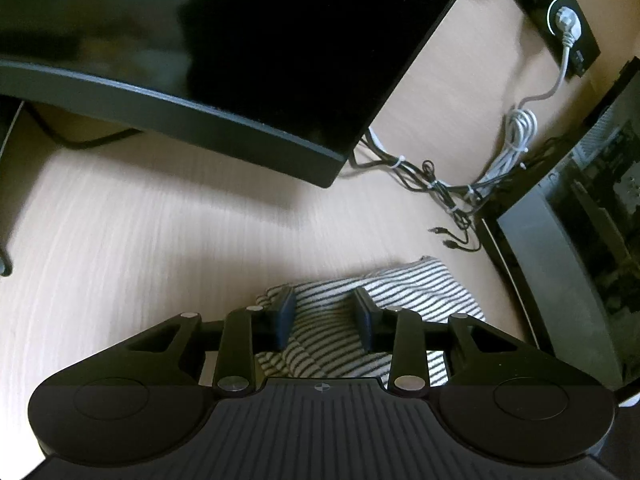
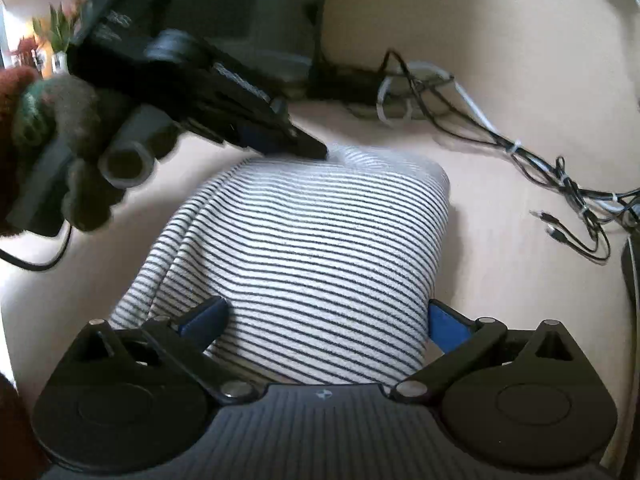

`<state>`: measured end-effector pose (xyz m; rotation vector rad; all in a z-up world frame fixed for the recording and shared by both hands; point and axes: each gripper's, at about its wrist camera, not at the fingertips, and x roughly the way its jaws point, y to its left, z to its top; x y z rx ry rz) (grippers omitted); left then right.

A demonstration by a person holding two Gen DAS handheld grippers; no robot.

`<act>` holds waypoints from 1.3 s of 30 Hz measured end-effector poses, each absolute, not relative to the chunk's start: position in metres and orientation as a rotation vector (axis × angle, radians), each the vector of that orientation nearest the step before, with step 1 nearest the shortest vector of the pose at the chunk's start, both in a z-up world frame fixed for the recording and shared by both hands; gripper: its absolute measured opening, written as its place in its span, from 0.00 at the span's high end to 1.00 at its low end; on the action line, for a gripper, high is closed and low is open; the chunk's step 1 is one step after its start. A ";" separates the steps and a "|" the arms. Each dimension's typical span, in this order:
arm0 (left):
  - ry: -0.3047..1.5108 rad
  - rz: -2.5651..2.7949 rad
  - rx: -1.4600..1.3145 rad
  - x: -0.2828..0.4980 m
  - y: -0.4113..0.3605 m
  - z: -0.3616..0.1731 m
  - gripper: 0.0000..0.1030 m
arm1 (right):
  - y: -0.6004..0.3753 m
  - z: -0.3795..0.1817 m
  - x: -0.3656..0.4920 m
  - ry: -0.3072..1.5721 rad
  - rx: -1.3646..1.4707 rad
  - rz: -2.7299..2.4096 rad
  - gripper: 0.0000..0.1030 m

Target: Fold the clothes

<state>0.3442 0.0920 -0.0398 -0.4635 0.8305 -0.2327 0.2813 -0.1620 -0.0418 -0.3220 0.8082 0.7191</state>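
A white garment with thin dark stripes (image 2: 312, 240) lies folded into a thick rectangle on the pale wooden desk (image 2: 500, 280). My right gripper (image 2: 326, 320) stands wide open, with one blue-padded finger on either side of the garment's near end. At the garment's far left corner is my left gripper (image 2: 308, 148), held by a gloved hand (image 2: 60, 120), its tip touching the cloth. In the left wrist view the left gripper (image 1: 325, 316) is open, its two pads apart over the striped garment (image 1: 420, 292).
A dark monitor (image 1: 200, 60) hangs over the back of the desk (image 1: 140, 220). Tied cable bundles (image 1: 460, 188) (image 2: 520, 152) trail right of the garment. A computer case (image 1: 580, 240) stands at the right edge, and a white plug (image 1: 568, 28) sits in a black power strip.
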 end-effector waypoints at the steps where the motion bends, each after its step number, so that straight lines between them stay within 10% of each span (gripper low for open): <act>1: 0.826 -0.219 -0.469 0.341 0.092 -0.038 0.64 | -0.161 -0.041 0.284 0.822 -0.311 0.722 0.00; 4: 0.784 -0.166 -0.479 0.319 0.090 -0.019 0.52 | -0.162 -0.041 0.286 0.835 -0.306 0.729 0.00; 6: 0.723 -0.122 -0.477 0.291 0.089 -0.002 0.15 | -0.161 -0.043 0.285 0.834 -0.300 0.722 0.00; 9: 0.749 -0.136 -0.518 0.265 0.084 -0.002 0.12 | -0.162 -0.046 0.282 0.833 -0.282 0.719 0.00; 22: 0.923 -0.185 -0.562 0.250 0.061 -0.056 0.33 | -0.235 -0.033 0.324 0.997 0.114 0.721 0.00; 27: 0.918 -0.159 -0.598 0.224 0.077 -0.055 0.43 | -0.219 -0.062 0.344 1.103 0.284 0.772 0.24; 39: 0.828 0.092 -0.701 0.168 0.179 -0.047 0.43 | -0.066 -0.058 0.330 1.074 0.029 1.054 0.22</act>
